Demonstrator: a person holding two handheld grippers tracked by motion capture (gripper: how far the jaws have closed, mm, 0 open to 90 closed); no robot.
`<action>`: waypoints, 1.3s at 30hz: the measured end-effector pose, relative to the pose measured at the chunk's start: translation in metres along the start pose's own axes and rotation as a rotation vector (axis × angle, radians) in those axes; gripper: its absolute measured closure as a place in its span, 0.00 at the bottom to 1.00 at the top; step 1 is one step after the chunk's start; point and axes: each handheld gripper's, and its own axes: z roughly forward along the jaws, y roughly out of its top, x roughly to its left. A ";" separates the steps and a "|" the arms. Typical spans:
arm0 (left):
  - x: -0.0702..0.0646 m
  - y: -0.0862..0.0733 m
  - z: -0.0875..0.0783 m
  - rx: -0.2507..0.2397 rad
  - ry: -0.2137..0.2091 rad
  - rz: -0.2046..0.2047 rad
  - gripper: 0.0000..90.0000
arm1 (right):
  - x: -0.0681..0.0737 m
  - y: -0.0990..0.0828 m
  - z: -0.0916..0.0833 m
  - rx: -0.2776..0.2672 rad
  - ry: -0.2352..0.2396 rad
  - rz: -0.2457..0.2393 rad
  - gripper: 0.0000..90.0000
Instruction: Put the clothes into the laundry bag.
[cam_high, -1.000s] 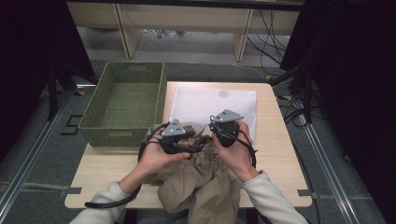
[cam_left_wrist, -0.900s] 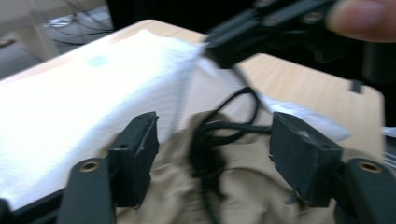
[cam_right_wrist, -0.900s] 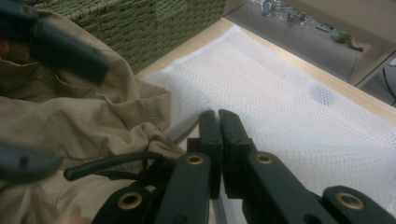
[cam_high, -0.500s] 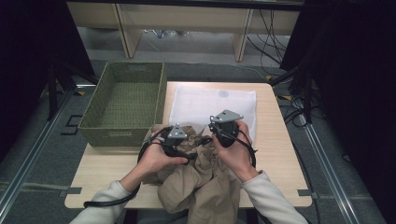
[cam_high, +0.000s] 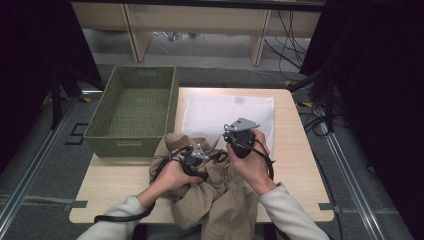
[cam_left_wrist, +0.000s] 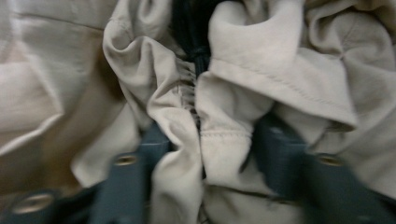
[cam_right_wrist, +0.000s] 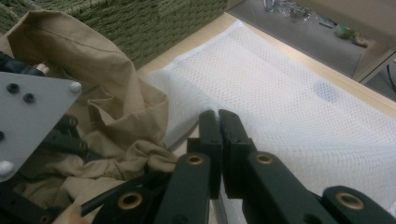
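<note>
- khaki garment (cam_high: 210, 200): bunched at the near edge of the table (cam_high: 115, 190), part of it hanging over that edge towards us; still crumpled, not laid flat or folded.
- white mesh bag (cam_high: 220, 112): flat on the far half of the table, just beyond the garment; nothing in it that we can see, and we cannot tell where its opening lies.
- green woven basket (cam_high: 132, 112): at the table's left side, touching the garment's upper fold; it holds nothing.
- left tool (cam_high: 192, 161): low in the cloth; its jaws have just been closing, and the left tool view has a gathered seam of the garment (cam_left_wrist: 205, 140) bunched between them. we judge it gripping that fold.
- right tool (cam_right_wrist: 218, 122): jaws closed together, nothing visibly pinched at their tips, poised over the near edge of the mesh bag (cam_right_wrist: 289, 98), beside the garment (cam_right_wrist: 116, 93).
- progress: we judge the work early; a grip on the garment is just made, moving it into the bag or basket is all left.
- hard to make out: the left tool view is blurred; the dark cord (cam_left_wrist: 194, 28) in the folds is unclear; the garment's kind is not identifiable.
</note>
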 end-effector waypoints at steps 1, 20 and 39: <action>-0.001 0.001 0.000 -0.013 -0.002 -0.015 0.80 | 0.000 0.000 0.000 -0.003 0.000 -0.003 1.00; -0.026 0.050 -0.008 -0.325 0.039 -0.023 0.87 | 0.000 0.008 -0.018 -0.073 0.003 0.024 1.00; 0.011 0.035 0.001 -0.317 0.240 -0.122 0.69 | -0.001 0.008 -0.019 -0.052 0.019 0.016 1.00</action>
